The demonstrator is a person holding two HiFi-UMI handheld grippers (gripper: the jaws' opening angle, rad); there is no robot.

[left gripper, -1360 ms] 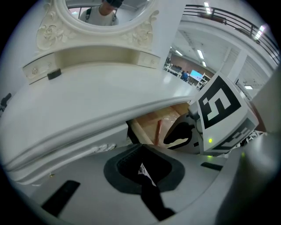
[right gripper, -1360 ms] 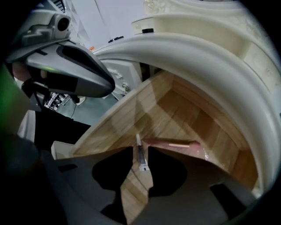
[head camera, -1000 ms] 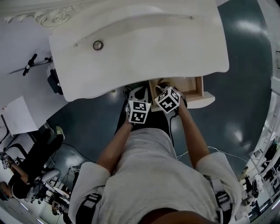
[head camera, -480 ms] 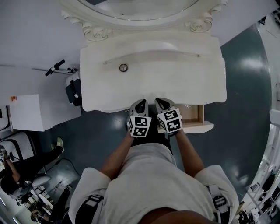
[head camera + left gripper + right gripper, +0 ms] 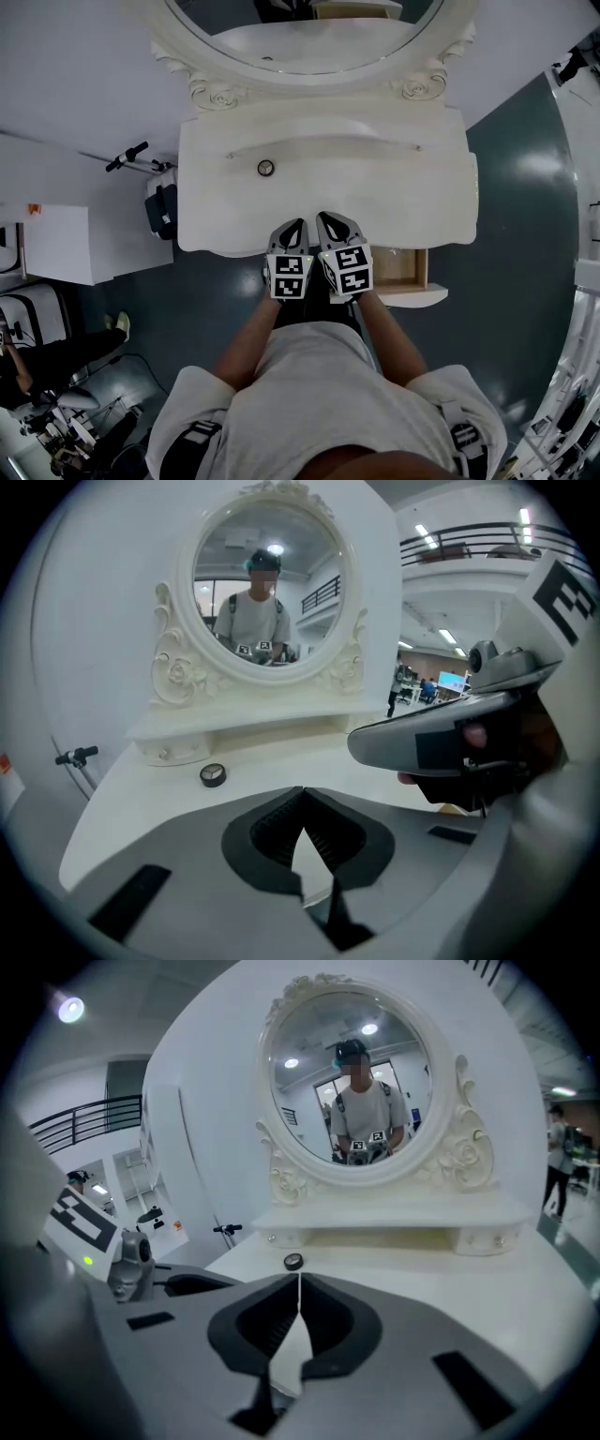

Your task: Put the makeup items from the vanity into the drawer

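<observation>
Seen from above, a person holds two tools close together in front of the torso. The left hand-held gripper (image 5: 293,228) and the right hand-held gripper (image 5: 328,221) sit just beside each other. Both point forward and tilt downward, their marker cubes facing up. The left forearm (image 5: 246,342) and right forearm (image 5: 386,339) are bare and reach forward, converging toward the wrists. In each gripper's own view its jaws are pressed together at the tips, with nothing held between them
</observation>
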